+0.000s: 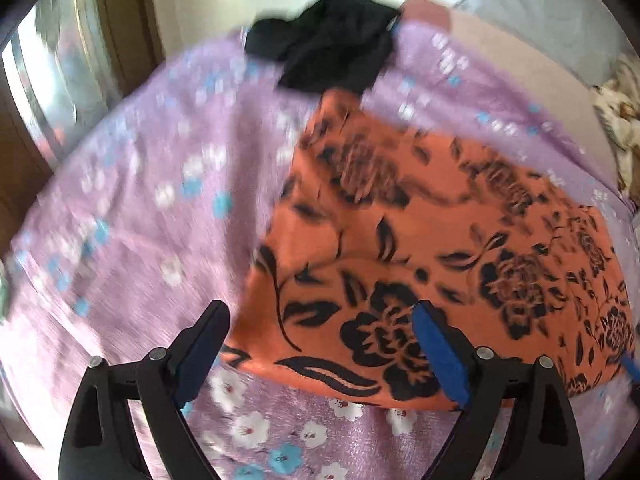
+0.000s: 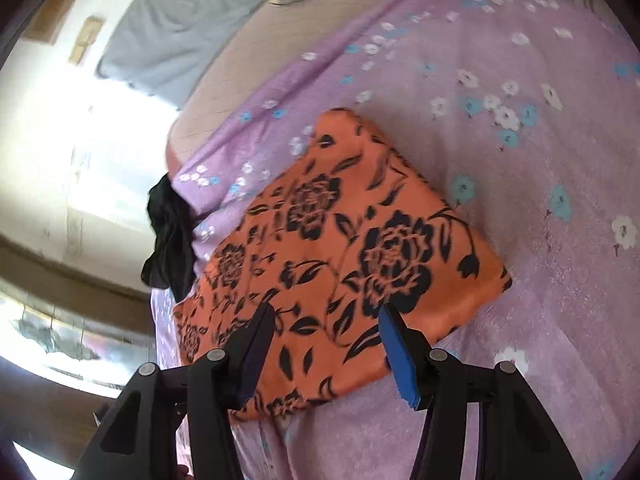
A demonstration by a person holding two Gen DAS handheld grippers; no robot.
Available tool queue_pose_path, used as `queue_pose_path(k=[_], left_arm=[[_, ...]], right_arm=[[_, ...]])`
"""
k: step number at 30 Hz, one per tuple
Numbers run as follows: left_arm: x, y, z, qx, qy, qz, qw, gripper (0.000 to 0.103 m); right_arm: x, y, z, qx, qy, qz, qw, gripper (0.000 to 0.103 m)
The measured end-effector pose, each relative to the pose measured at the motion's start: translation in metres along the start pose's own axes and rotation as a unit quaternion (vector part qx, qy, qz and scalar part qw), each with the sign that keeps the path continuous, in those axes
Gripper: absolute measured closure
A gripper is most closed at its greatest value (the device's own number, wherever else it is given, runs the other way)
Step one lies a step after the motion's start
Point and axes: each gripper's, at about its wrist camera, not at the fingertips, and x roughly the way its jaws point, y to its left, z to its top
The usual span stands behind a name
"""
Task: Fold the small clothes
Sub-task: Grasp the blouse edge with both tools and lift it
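An orange cloth with black flower print (image 1: 420, 220) (image 2: 340, 240) lies folded flat on a purple flowered sheet (image 1: 140, 200) (image 2: 540, 160). My left gripper (image 1: 320, 312) hovers open and wide over the cloth's near corner, nothing between its blue pads. My right gripper (image 2: 326, 310) stands open above the cloth's near edge, its pads clear of the fabric. A crumpled black garment (image 1: 332, 44) (image 2: 170, 236) sits at the far end of the orange cloth, by the edge of the sheet.
The sheet covers a bed with bare beige mattress (image 2: 260, 60) beyond it. A grey pillow (image 2: 180, 20) (image 1: 540, 0) and a brown-and-cream patterned blanket (image 1: 620, 120) lie further off. A bright window and wooden frame (image 1: 52, 80) border the bed's side.
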Motion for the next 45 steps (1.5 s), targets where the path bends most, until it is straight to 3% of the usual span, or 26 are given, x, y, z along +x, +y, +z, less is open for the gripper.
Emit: queue_pose_path(k=[1,2,4,7,11,14,22,26,35,45], left_arm=[[0.015,0.001,-0.002,-0.003,0.028,0.013,0.9995,0.0],[0.025,0.004,-0.005,-0.012,0.041,0.014,0.999,0.0],[0.019,0.011,-0.009,-0.034,0.002,-0.005,0.9994,0.0],[0.02,0.008,-0.007,-0.025,0.017,0.002,0.9995,0.0],[0.014,0.016,-0.002,-0.035,0.052,-0.023,0.9978,0.0],[-0.001,0.029,-0.008,-0.058,0.048,-0.04,0.9964,0.0],[-0.022,0.027,-0.041,-0.062,0.082,-0.151,0.9832,0.0],[-0.013,0.019,-0.042,-0.08,0.097,-0.2,0.9717,0.0],[0.005,0.01,-0.018,-0.116,0.067,-0.221,0.966,0.0],[0.013,0.02,-0.008,-0.166,0.032,-0.257,0.9516,0.0]], right_arm=[[0.011,-0.009,0.002,0.019,0.022,-0.02,0.999,0.046],[0.021,-0.016,0.001,0.034,0.042,-0.029,0.998,0.045],[0.021,-0.018,0.002,0.043,0.039,-0.025,0.998,0.045],[0.02,-0.009,0.0,0.018,0.043,-0.036,0.998,0.042],[0.014,-0.008,-0.003,0.018,0.039,-0.025,0.999,0.042],[0.005,-0.005,-0.008,0.01,0.038,-0.003,0.999,0.042],[-0.004,-0.002,-0.039,0.008,0.079,0.064,0.995,0.039],[0.003,-0.013,-0.047,0.026,0.09,0.065,0.994,0.039],[0.023,-0.037,-0.044,0.094,0.079,0.078,0.989,0.039],[0.043,-0.038,-0.021,0.137,0.022,0.12,0.983,0.038]])
